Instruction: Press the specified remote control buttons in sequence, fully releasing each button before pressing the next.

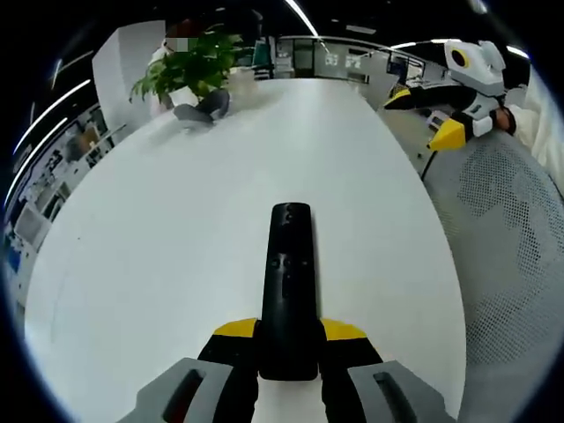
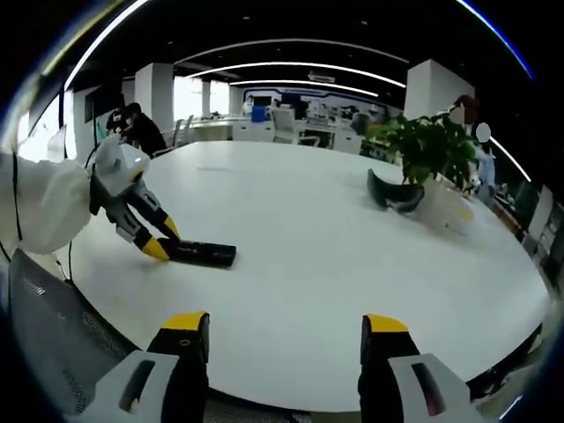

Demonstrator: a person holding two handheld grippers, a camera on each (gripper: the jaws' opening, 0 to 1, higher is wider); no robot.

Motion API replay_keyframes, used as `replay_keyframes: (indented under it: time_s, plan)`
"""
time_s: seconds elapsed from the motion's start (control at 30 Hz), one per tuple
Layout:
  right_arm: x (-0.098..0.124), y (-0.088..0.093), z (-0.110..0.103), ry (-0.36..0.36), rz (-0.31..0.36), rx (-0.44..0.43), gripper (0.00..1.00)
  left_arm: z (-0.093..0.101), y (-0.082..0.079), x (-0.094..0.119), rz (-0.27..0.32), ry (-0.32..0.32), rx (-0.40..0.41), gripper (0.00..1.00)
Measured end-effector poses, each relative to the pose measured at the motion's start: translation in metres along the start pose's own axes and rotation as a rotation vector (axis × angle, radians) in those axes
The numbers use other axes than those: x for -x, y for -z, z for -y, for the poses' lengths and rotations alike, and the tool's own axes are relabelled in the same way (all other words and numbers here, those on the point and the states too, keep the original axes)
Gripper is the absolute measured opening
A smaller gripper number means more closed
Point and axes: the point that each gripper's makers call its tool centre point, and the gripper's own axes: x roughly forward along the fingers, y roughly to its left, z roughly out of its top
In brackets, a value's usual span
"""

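So the remote (image 1: 288,291) lies flat on the white table (image 1: 159,264), its near end clamped between the left gripper (image 1: 289,339) jaws and its long axis running straight out ahead of them. The right gripper (image 2: 284,339) hangs wide open and empty, well off to the side past the table edge, so my guess is it has to swing across and come down on the buttons.

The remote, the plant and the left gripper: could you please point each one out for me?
remote (image 1: 288,291): left gripper view, middle of its black body.
plant (image 2: 427,145): right gripper view, its leaves.
left gripper (image 1: 289,333): left gripper view, between its yellow tips.
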Motion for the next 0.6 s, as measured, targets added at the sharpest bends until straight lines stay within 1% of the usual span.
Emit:
replay_keyframes:
  time_s: [0.27, 0.37, 0.43, 0.57, 0.6]
  plan:
    - [0.000, 0.000, 0.000, 0.001, 0.000, -0.003, 0.68, -0.018, 0.000, 0.000, -0.023, -0.022, 0.006, 0.25]
    - [0.000, 0.000, 0.001, 0.002, -0.002, -0.002, 0.67, -0.024, 0.000, 0.000, -0.032, -0.016, 0.009, 0.25]
    - [0.000, 0.000, 0.001, 0.003, -0.002, -0.005, 0.67, -0.025, 0.000, 0.000, -0.038, -0.002, 0.016, 0.25]
    - [0.000, 0.000, 0.001, 0.003, 0.001, -0.007, 0.67, -0.028, -0.001, -0.001, -0.048, 0.004, 0.018, 0.25]
    - [0.000, 0.000, 0.001, 0.003, 0.000, -0.007, 0.67, -0.029, -0.002, -0.001, -0.048, 0.007, 0.007, 0.25]
